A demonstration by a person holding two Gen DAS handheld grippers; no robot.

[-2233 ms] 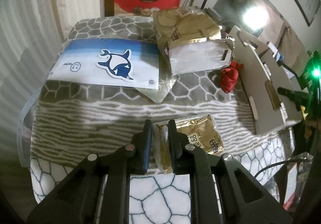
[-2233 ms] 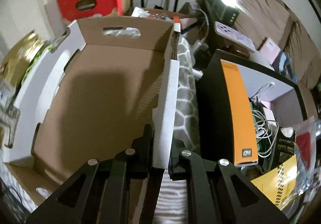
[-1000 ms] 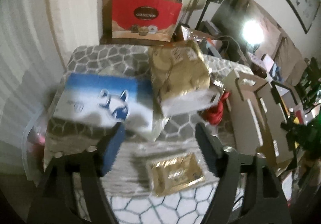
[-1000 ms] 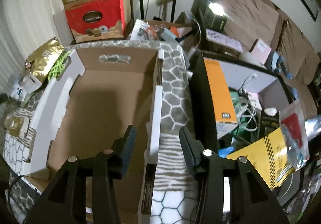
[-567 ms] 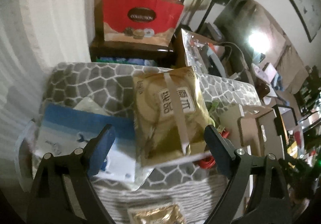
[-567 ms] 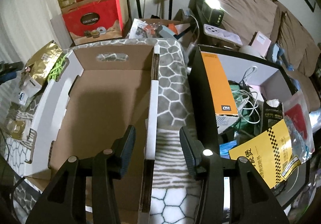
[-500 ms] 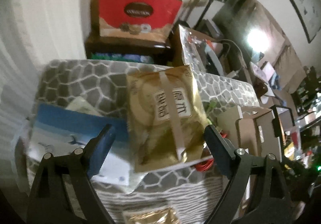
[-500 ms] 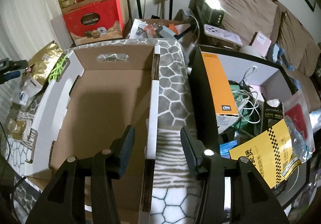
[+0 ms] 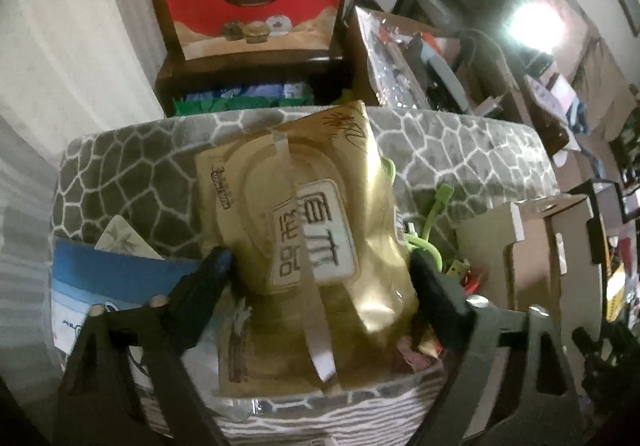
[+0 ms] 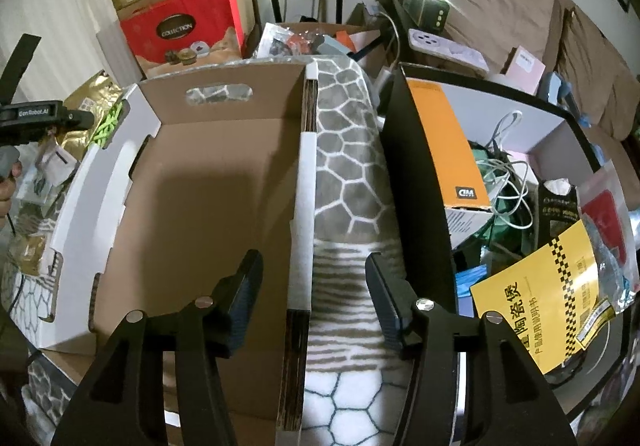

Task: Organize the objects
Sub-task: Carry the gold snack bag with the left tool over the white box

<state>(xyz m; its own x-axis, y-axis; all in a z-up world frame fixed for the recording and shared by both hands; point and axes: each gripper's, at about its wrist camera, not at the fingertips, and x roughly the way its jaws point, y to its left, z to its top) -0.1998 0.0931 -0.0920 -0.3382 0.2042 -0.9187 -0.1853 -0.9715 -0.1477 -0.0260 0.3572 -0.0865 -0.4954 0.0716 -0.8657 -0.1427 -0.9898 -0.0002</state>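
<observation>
**Gold bag sits between wide tongs**

Gold bag (image 9: pixel 316 246) lies on the gray patterned blanket (image 9: pixel 132 174), at its far end, left of the cardboard box (image 10: pixel 208 206). The left gripper (image 9: pixel 320 266) is spread wide, one finger on each side of the bag; I cannot tell if they touch it. The bag hides most of a green cord (image 9: pixel 432 222). The right gripper (image 10: pixel 314 274) is wide too, holding nothing, with the box's white right wall (image 10: pixel 304 206) between its fingers.
</observation>
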